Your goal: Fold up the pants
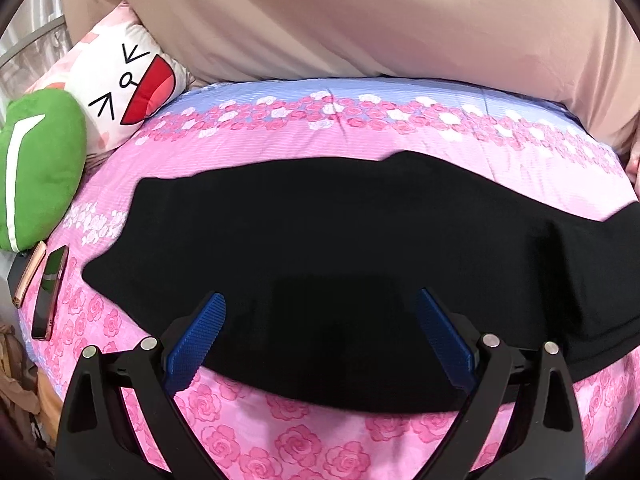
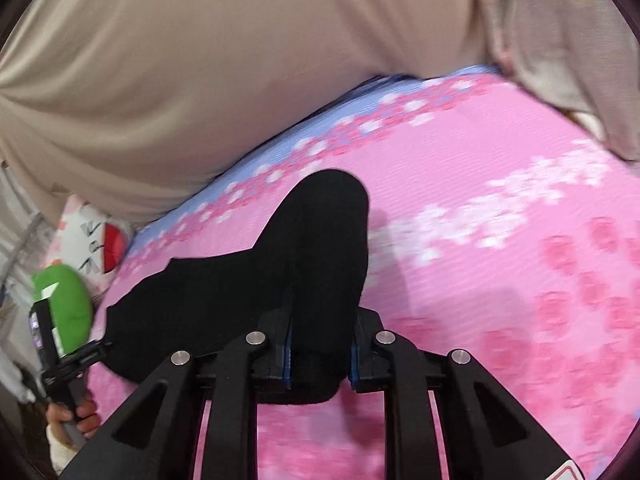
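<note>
A: What covers the bed (image 1: 320, 432)?
B: A pink rose-print sheet, with the black pants (image 1: 320, 240) lying across its middle.
A: And the tongs?
B: The left tongs (image 1: 322, 312) hang spread wide over the pants' near edge. The right tongs (image 2: 320, 350) pinch a raised fold of the pants.

both wrists, close, perhaps bedward
</note>
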